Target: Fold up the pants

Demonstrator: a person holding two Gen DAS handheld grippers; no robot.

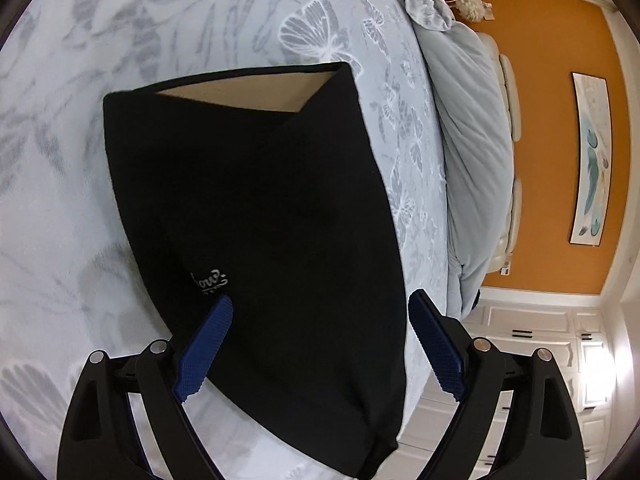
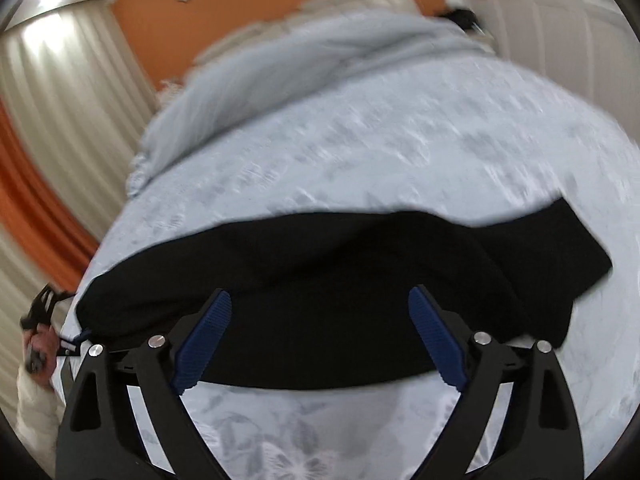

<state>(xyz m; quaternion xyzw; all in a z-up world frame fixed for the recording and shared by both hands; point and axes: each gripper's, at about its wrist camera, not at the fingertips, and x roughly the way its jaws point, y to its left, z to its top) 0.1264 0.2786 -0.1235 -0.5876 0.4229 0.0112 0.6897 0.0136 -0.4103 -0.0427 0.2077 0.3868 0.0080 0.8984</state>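
Black pants (image 1: 260, 208) lie folded flat on a pale blue floral bedspread (image 1: 72, 152). A tan inner lining (image 1: 240, 94) shows at their far end, and a small white script logo (image 1: 210, 280) sits near my left gripper. My left gripper (image 1: 320, 308) is open and empty, hovering above the near part of the pants. In the right wrist view, which is motion-blurred, the pants (image 2: 340, 280) stretch across the bedspread (image 2: 400, 140). My right gripper (image 2: 320, 304) is open and empty above their near edge.
A bunched light grey duvet (image 1: 468, 120) lies along the head of the bed, also in the right view (image 2: 280, 68). Orange wall (image 1: 552, 160), framed picture (image 1: 592, 160), white cabinets (image 1: 540, 360), curtains (image 2: 60, 100). The person's hand with the left gripper (image 2: 40, 336) shows at the bed edge.
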